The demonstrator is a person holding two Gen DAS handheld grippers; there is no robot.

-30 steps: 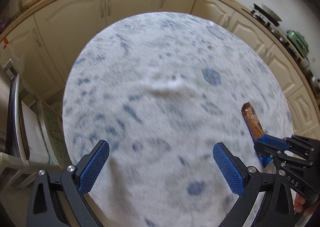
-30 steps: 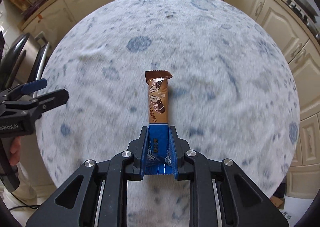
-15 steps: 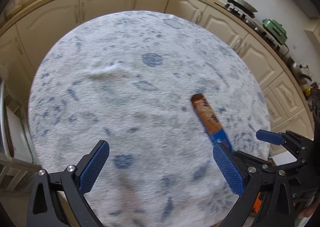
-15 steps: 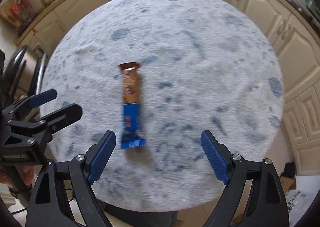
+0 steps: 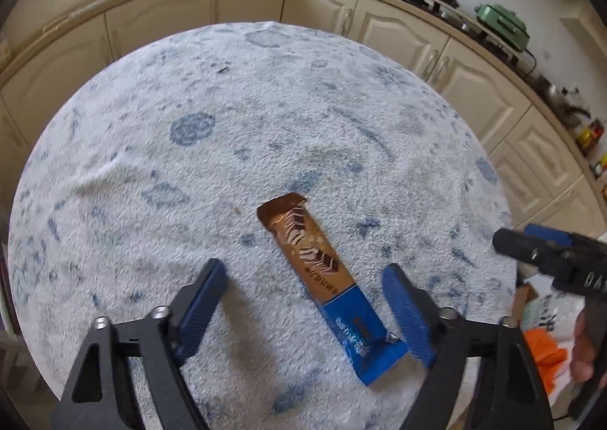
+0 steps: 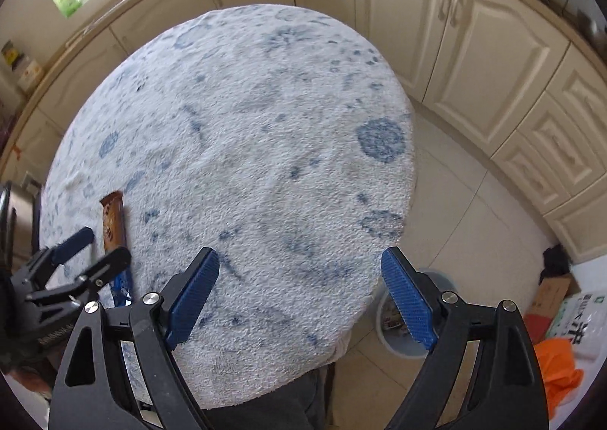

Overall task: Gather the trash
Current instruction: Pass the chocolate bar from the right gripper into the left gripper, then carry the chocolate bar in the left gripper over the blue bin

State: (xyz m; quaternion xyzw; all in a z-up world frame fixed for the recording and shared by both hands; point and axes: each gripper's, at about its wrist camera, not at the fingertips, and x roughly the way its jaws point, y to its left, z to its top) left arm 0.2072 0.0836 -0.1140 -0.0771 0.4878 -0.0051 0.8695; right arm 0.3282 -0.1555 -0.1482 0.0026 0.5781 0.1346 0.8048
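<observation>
Brown-and-blue snack wrapper (image 5: 326, 286) flat near round table's (image 5: 114, 149) front edge, left gripper (image 5: 307, 303) jaws just narrowing around it, not yet pressing, right gripper (image 6: 299, 295) wide, empty.

wrapper (image 6: 113, 221) partly hidden, perhaps behind left tongs (image 6: 91, 246)

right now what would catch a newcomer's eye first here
A brown and blue snack wrapper lies flat on the round table's blue-flecked white cloth, its blue end between the pads of the left gripper, which have just been closing. The right gripper hangs open over bare cloth.
</observation>
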